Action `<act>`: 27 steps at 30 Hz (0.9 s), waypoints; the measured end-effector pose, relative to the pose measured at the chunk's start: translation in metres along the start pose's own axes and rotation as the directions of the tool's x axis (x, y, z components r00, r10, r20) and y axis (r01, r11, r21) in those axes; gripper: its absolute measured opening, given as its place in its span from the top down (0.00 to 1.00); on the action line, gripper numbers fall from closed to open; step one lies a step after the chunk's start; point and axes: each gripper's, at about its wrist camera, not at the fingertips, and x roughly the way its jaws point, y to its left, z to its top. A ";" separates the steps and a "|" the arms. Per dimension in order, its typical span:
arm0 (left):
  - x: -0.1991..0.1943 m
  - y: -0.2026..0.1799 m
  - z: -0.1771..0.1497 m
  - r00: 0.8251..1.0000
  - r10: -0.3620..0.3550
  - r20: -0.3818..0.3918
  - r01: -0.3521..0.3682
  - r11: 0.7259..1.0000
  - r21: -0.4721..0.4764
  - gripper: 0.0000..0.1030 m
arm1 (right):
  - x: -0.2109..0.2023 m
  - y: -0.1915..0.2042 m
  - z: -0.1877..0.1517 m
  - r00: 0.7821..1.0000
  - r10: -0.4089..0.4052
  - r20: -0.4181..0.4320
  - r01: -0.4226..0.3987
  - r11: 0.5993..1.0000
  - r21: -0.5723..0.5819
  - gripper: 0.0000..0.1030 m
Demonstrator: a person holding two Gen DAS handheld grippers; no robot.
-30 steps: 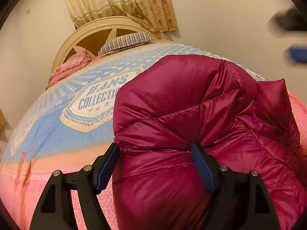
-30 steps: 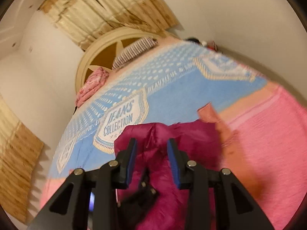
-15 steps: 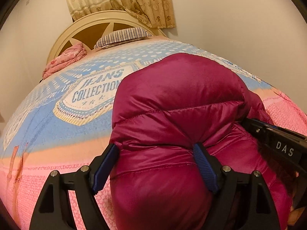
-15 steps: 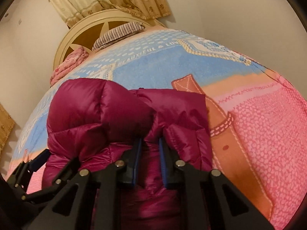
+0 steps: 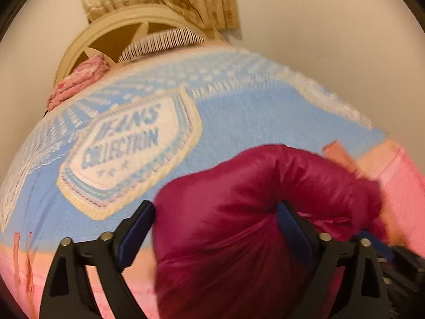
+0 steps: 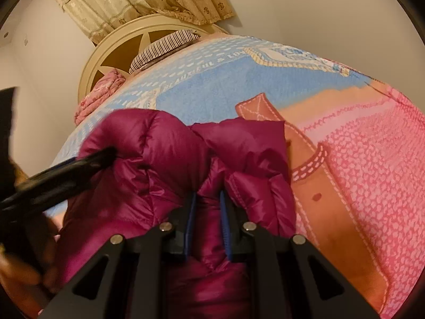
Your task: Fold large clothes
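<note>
While left gripper (image 5: 215,228) jaws are opening around the jacket (image 5: 239,226): bulk may spring unfolded.
Right gripper (image 6: 208,212): jaws clamped on a jacket fold; thin hold may slip.

The left tool (image 5: 215,226) is angled downward with its jaws opening wide, quilted fabric bulging between the pads. The right tool (image 6: 208,212) is likewise pitched downward, its jaws drawn narrow and clamped on a fold of fabric.
</note>
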 end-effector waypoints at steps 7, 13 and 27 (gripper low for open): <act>0.015 -0.015 -0.008 0.998 0.062 0.014 -0.063 0.998 0.028 0.03 | 0.003 -0.002 0.001 1.000 0.014 -0.008 -0.014 1.000 0.024 0.82; 0.020 -0.021 -0.008 0.996 0.089 0.005 -0.089 0.995 0.054 0.02 | 0.005 -0.002 0.004 1.000 -0.006 -0.011 0.007 1.000 0.026 0.82; -0.019 0.035 -0.035 0.981 -0.191 -0.042 0.185 0.975 -0.125 0.02 | 0.000 -0.002 0.002 1.000 -0.004 0.009 0.004 1.000 0.023 0.81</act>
